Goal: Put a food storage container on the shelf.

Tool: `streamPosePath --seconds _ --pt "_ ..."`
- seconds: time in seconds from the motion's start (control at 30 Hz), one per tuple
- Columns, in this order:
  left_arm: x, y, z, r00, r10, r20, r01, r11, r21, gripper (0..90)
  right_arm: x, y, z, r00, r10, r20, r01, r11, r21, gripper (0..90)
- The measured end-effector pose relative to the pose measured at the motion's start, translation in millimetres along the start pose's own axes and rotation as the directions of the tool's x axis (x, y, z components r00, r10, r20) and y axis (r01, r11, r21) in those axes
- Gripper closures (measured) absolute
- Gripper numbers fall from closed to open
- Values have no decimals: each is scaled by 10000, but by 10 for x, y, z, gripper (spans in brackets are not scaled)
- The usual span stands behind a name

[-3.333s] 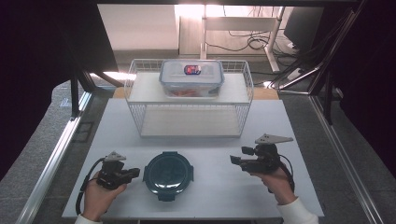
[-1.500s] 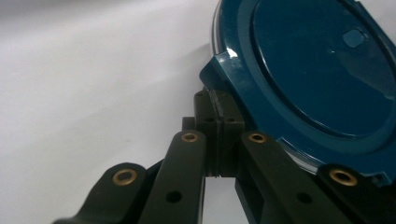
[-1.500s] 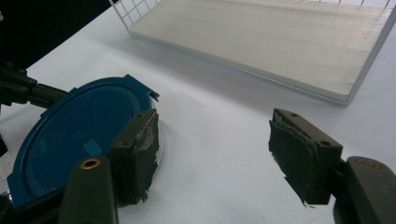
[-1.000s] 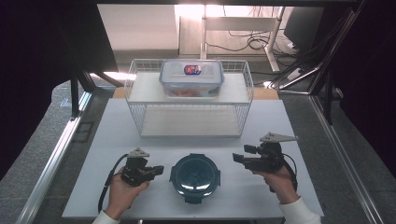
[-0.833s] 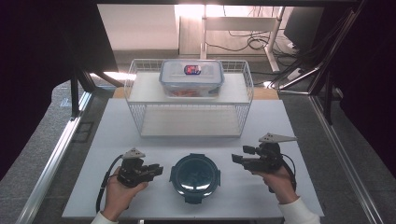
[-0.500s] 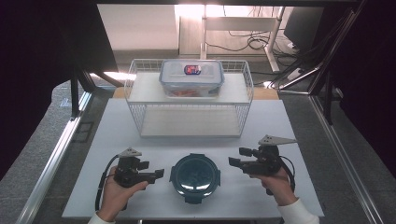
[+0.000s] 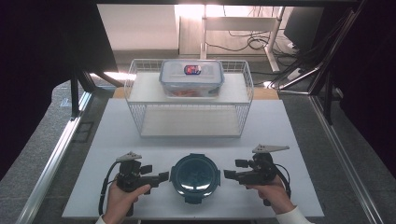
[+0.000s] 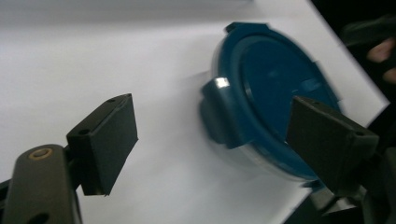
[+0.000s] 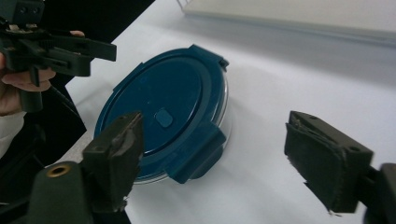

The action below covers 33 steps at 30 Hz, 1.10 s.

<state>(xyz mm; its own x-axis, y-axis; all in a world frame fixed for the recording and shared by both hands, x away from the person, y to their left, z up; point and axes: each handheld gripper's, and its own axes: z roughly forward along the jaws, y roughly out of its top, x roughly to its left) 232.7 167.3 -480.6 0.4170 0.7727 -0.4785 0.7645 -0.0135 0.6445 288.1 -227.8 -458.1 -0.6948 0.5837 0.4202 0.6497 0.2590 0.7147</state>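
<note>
Round dark-blue clip-lid container (image 7: 194,172), lower centre of frame, on white surface (image 7: 299,140).
Left gripper (image 7: 161,177) jaws just opened, right gripper (image 7: 229,173) jaws widening; both flank it, nothing gripped. No legible writing.

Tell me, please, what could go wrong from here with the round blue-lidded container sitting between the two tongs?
1. The round container sits near the table's front edge; a push from either side could slide it off.
2. Both the left tongs and right tongs, which have just been opening, stand open beside it without touching; closing on the lid's side clips may pop one loose.
3. An uneven squeeze could tilt it.
</note>
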Motion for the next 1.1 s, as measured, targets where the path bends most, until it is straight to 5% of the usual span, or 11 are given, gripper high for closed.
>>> streamPosePath --seconds 0.1,0.27,0.4,0.57,0.93,0.97,1.03,1.07,1.1 --pt "-18 -10 34 9982 -419 418 422 9991 -67 139 4 -4 59 9995 259 -176 -255 9995 210 161" --pt "-27 -17 107 9980 -488 391 486 9988 67 119 -33 -37 190 9964 802 -289 -785 9953 565 147" --pt "-7 1 202 9944 -684 806 663 9974 275 114 -28 -65 287 9906 1321 -353 -1288 9882 823 137" --pt "55 43 373 9846 -1130 1334 1032 9916 779 117 13 -127 448 9754 2150 -491 -2088 9719 1091 131" --pt "93 22 543 9642 -1723 2017 1483 9805 1287 155 24 -216 616 9506 3031 -662 -2923 9465 1365 156" --pt "95 7 584 9490 -2027 2416 1695 9739 1511 172 36 -232 641 9464 3139 -768 -3011 9428 1430 200" --pt "73 -11 612 9443 -1995 2618 1593 9730 1667 190 58 -251 672 9424 3224 -887 -3076 9399 1481 229" --pt "59 -17 610 9533 -1888 2357 1522 9744 1653 222 66 -252 675 9406 3291 -830 -3155 9380 1436 239" --pt "64 -18 607 9521 -1935 2368 1565 9736 1663 259 62 -249 664 9382 3367 -805 -3245 9362 1349 267"
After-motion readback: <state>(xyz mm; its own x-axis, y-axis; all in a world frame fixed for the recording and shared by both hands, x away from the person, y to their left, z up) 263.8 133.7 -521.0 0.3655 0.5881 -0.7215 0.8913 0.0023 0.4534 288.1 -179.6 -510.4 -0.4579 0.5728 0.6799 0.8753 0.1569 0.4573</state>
